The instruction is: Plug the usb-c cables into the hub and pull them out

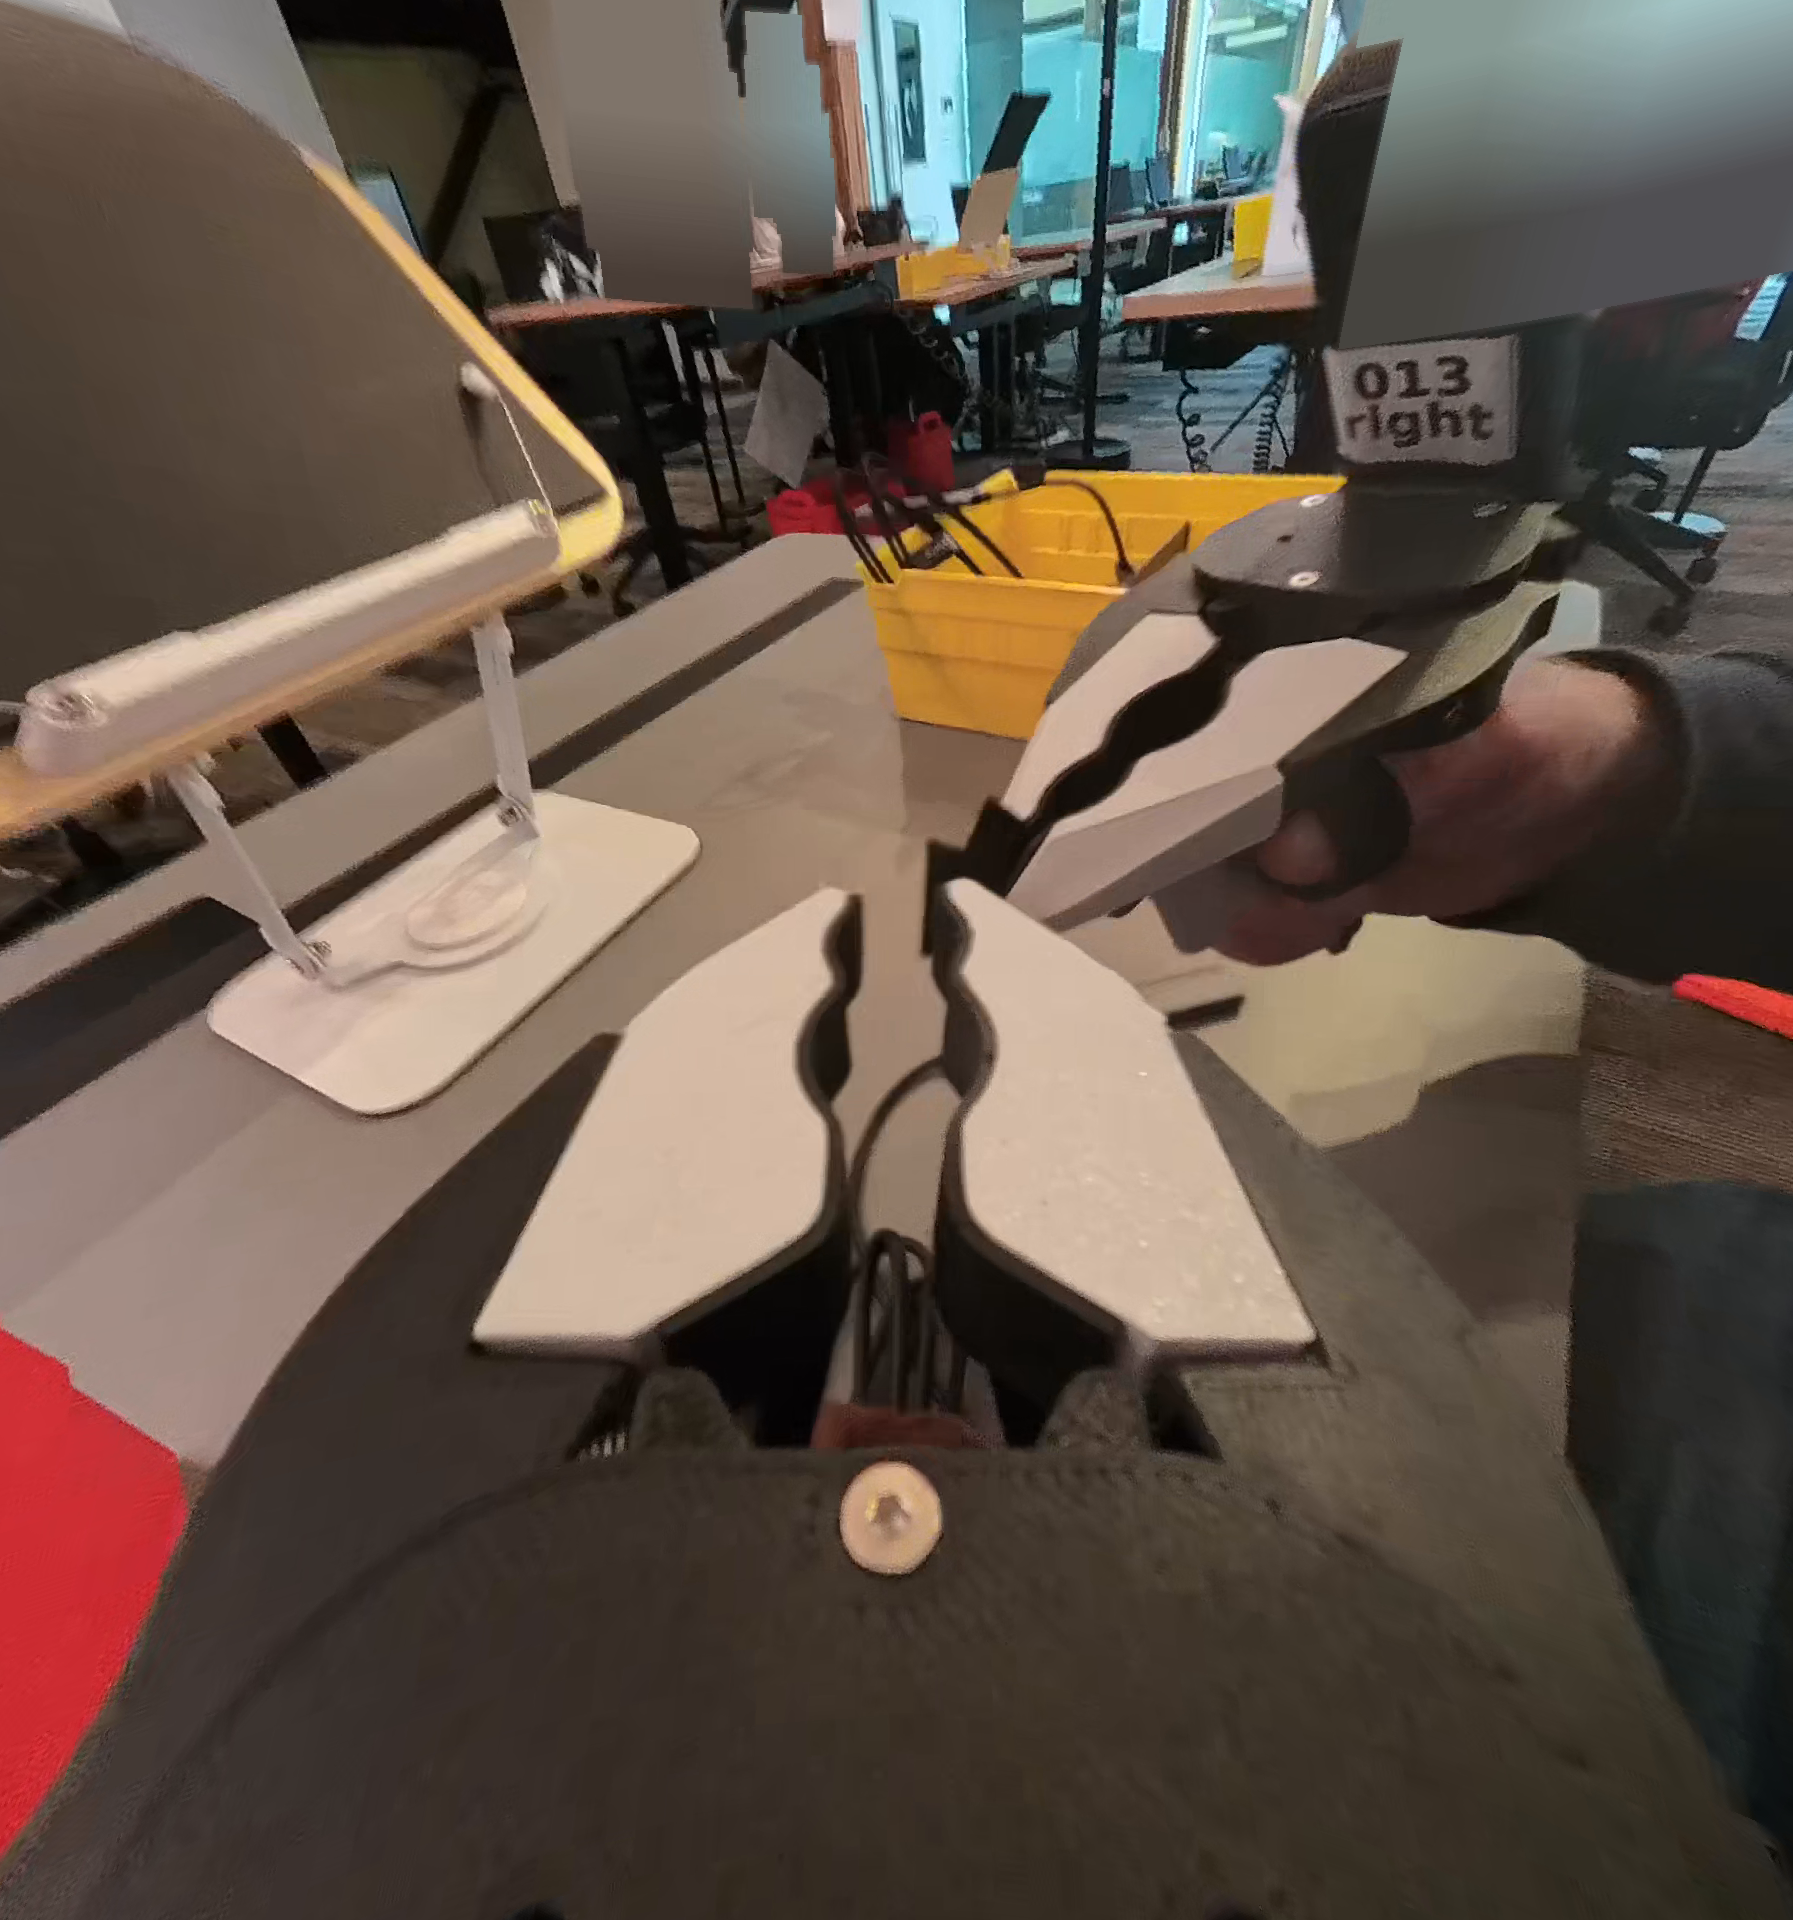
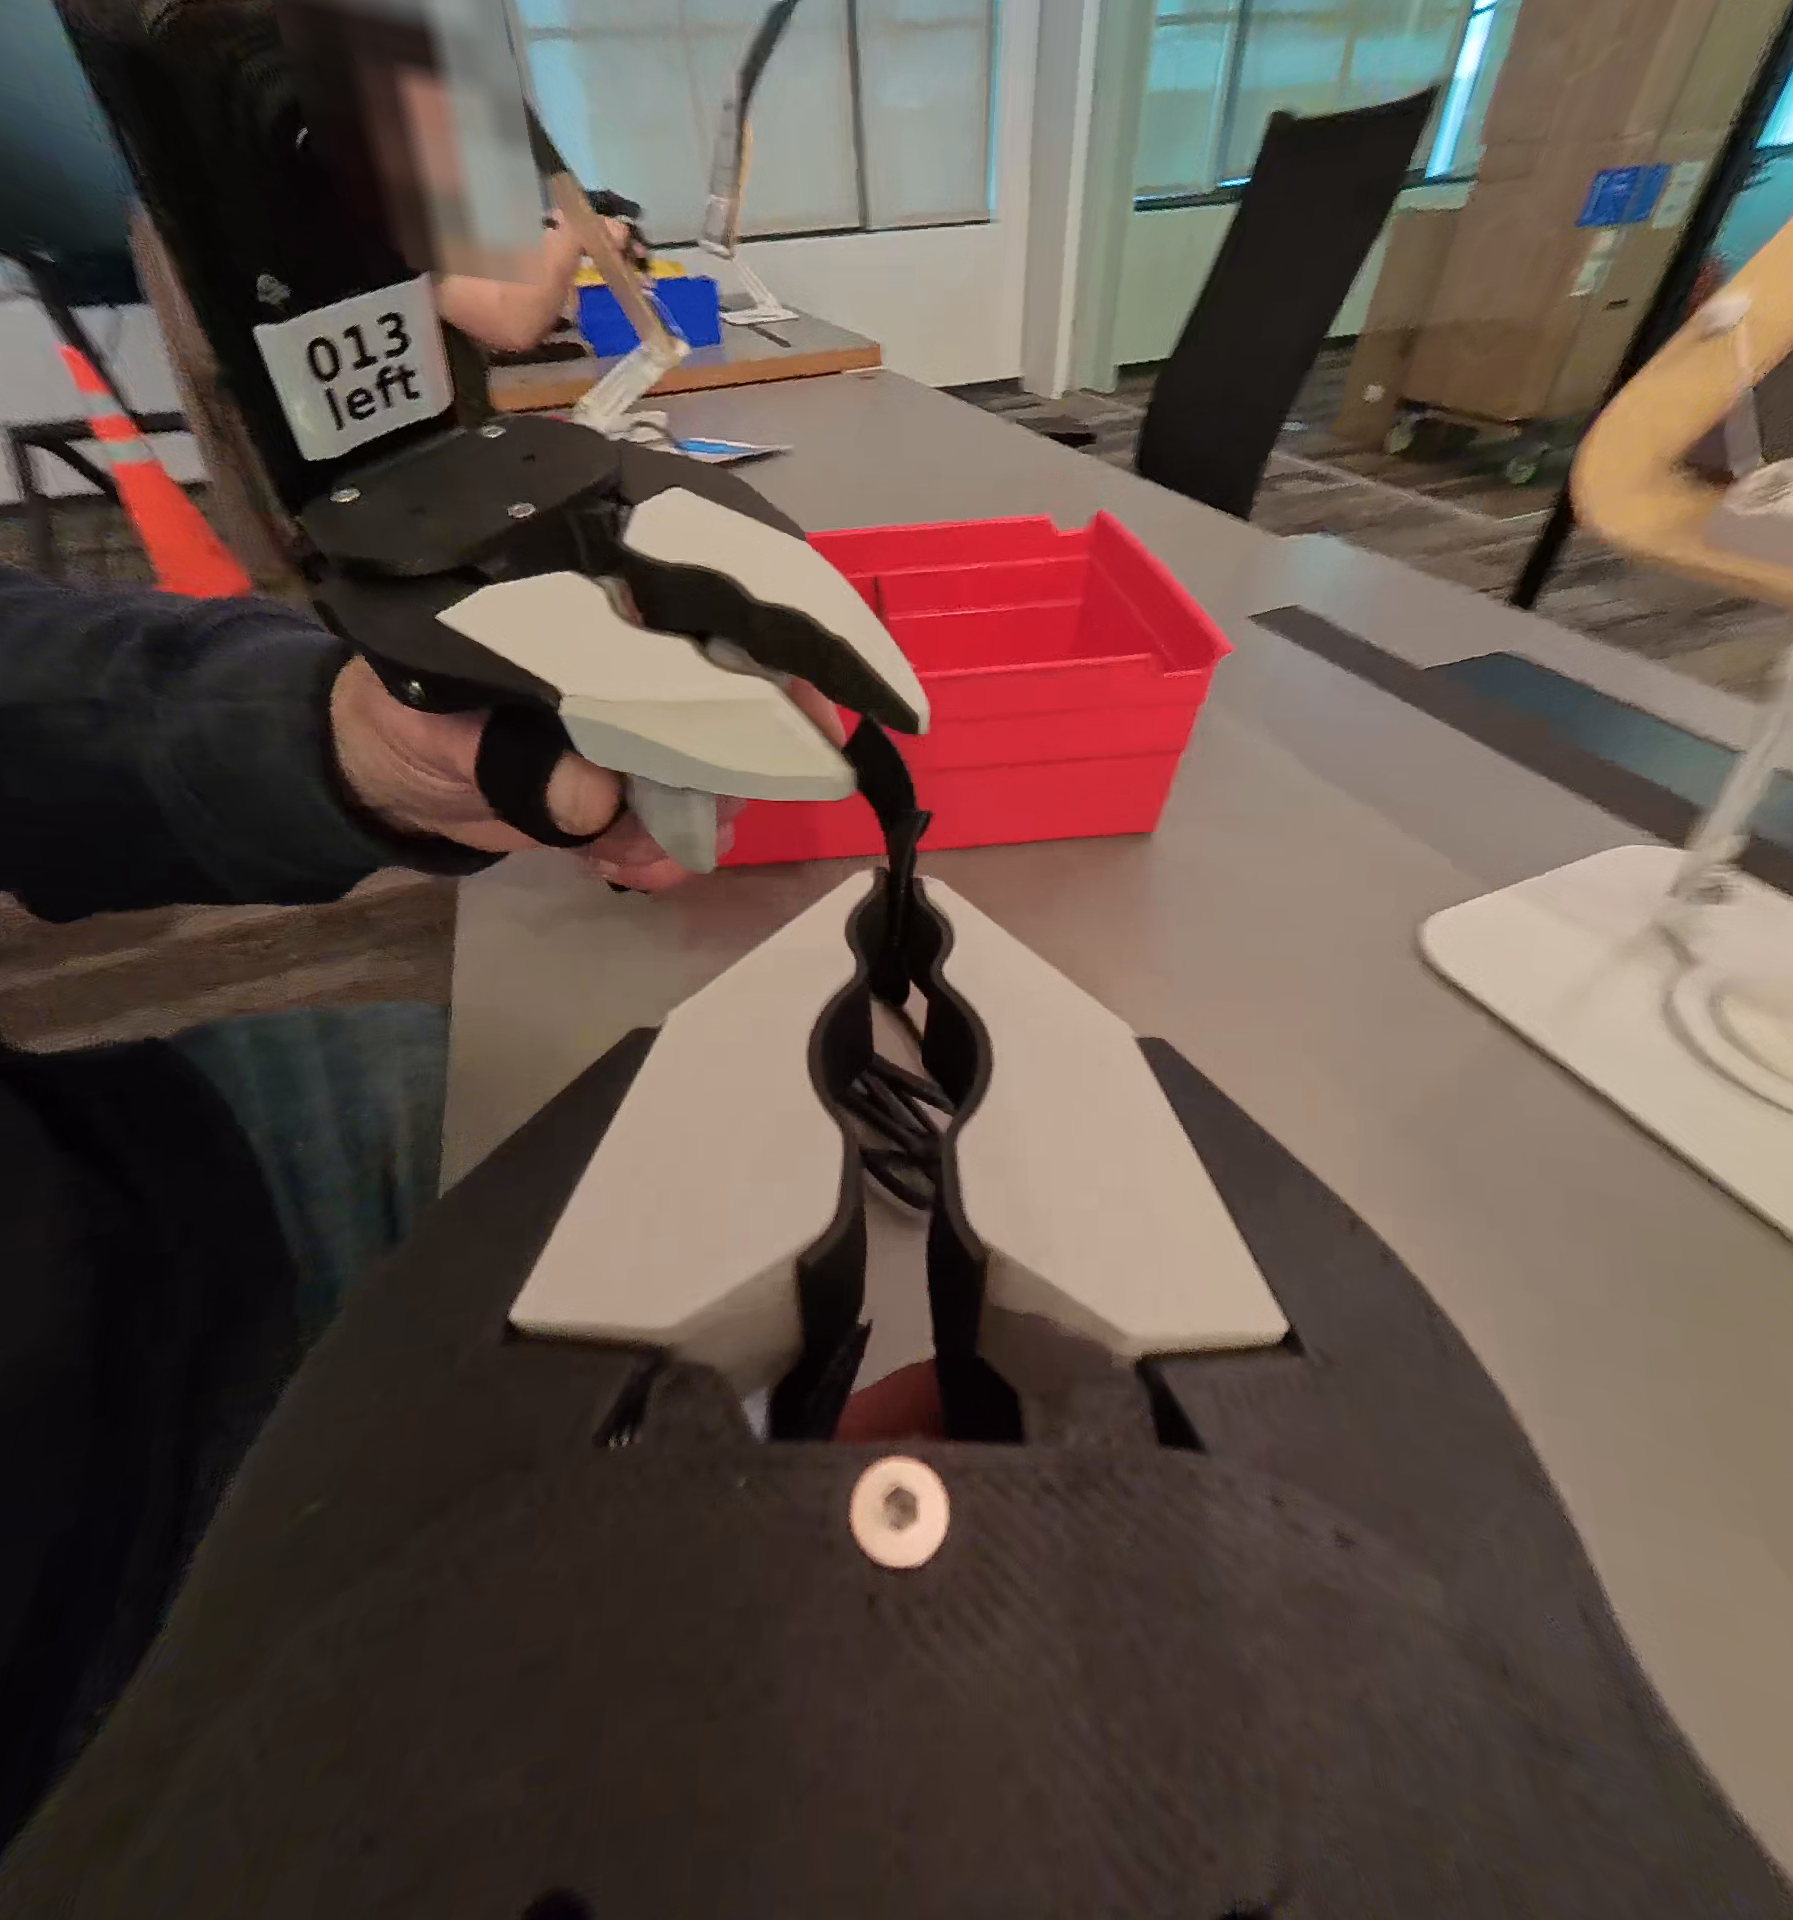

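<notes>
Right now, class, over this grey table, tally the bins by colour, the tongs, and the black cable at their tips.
Red bin: 1
Yellow bin: 1
Tongs: 2, the left tongs and the right tongs
Black cable: 1
Total: 5

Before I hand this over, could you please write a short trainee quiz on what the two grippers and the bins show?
1. True or false: the right gripper has its jaws wide open.
2. Which bin holds black cables? A red, B yellow, C neither.
3. What runs from the left gripper into the right one?
Key: 1 false; 2 B, the yellow bin; 3 a black cable.
</notes>
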Tool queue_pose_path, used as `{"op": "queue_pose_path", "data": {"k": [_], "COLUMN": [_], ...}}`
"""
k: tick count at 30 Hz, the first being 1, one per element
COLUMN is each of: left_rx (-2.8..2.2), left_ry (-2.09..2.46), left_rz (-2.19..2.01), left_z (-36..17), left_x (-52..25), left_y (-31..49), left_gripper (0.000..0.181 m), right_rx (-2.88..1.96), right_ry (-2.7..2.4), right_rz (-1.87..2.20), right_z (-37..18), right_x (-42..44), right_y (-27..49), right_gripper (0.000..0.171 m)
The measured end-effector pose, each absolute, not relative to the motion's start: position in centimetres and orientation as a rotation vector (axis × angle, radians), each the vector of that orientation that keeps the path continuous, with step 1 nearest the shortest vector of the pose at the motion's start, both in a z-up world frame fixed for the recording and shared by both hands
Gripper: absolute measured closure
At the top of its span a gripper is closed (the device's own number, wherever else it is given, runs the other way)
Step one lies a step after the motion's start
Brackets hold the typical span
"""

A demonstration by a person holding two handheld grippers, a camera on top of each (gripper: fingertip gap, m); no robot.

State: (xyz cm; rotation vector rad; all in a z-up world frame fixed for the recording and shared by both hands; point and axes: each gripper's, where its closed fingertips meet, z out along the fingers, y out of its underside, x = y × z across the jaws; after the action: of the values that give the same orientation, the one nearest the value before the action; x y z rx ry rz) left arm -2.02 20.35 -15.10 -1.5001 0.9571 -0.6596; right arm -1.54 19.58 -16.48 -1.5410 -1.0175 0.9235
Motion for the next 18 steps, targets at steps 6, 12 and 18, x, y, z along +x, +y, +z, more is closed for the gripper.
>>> {"op": "queue_pose_path", "data": {"k": [6, 12, 18], "left_rx": [-1.514, -1.725, -1.853], "left_ry": [0.996, 1.166, 1.247], "left_rz": [-0.541, -0.361, -0.324], "left_z": [-15.1, -20.1, -22.8], "left_x": [-3.5, -5.0, -5.1], "left_y": [20.8, 20.5, 20.0], "left_gripper": [0.147, 0.136, 0.132], "right_rx": [-1.581, -1.892, -2.267], "right_ry": [-0.951, -0.782, -0.746], "right_rz": [0.584, 0.068, -0.13], "right_z": [-12.1, -14.0, -23.1], "right_x": [8.0, 26.4, 35.6], "right_y": [19.7, 22.0, 22.8], "right_gripper": [0.171, 0.171, 0.169]}}
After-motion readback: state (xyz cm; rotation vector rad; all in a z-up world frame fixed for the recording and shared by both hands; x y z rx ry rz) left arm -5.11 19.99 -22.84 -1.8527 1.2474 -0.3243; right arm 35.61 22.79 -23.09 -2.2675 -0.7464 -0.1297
